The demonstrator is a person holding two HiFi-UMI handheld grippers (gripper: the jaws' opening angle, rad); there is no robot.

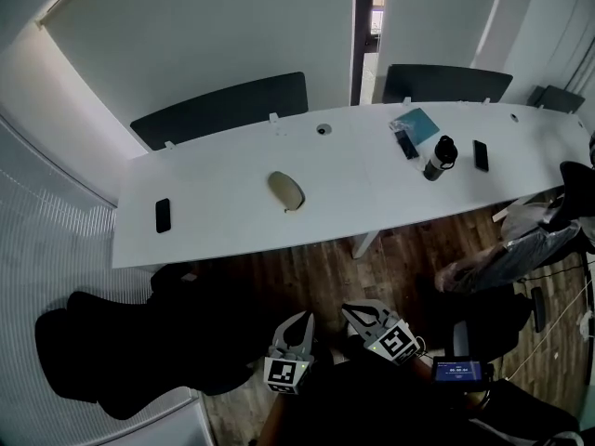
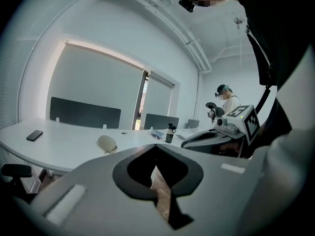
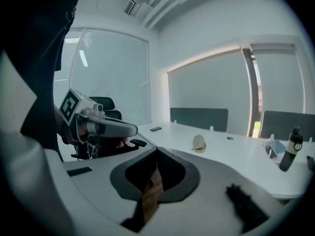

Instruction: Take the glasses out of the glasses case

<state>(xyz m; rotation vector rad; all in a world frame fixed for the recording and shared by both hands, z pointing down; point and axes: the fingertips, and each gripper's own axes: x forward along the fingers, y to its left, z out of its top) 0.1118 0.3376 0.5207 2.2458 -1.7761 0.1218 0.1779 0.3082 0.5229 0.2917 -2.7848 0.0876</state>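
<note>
The beige oval glasses case (image 1: 286, 190) lies closed near the middle of the long white table (image 1: 223, 221). It also shows in the left gripper view as a pale case (image 2: 107, 143) and in the right gripper view as a small case (image 3: 199, 143). Both grippers hang low over the wooden floor, well short of the table. My left gripper (image 1: 301, 321) (image 2: 155, 149) is shut with nothing in it. My right gripper (image 1: 355, 312) (image 3: 156, 151) is also shut and empty. Each gripper appears beside the other: right gripper (image 2: 221, 134), left gripper (image 3: 98, 127).
On the table lie a black phone (image 1: 163, 215) at the left, a dark bottle (image 1: 440, 157), a second phone (image 1: 481, 154) and a blue booklet (image 1: 416, 124) at the right. Black chairs (image 1: 130, 347) stand near me on the left; another person (image 2: 227, 100) stands at the room's far side.
</note>
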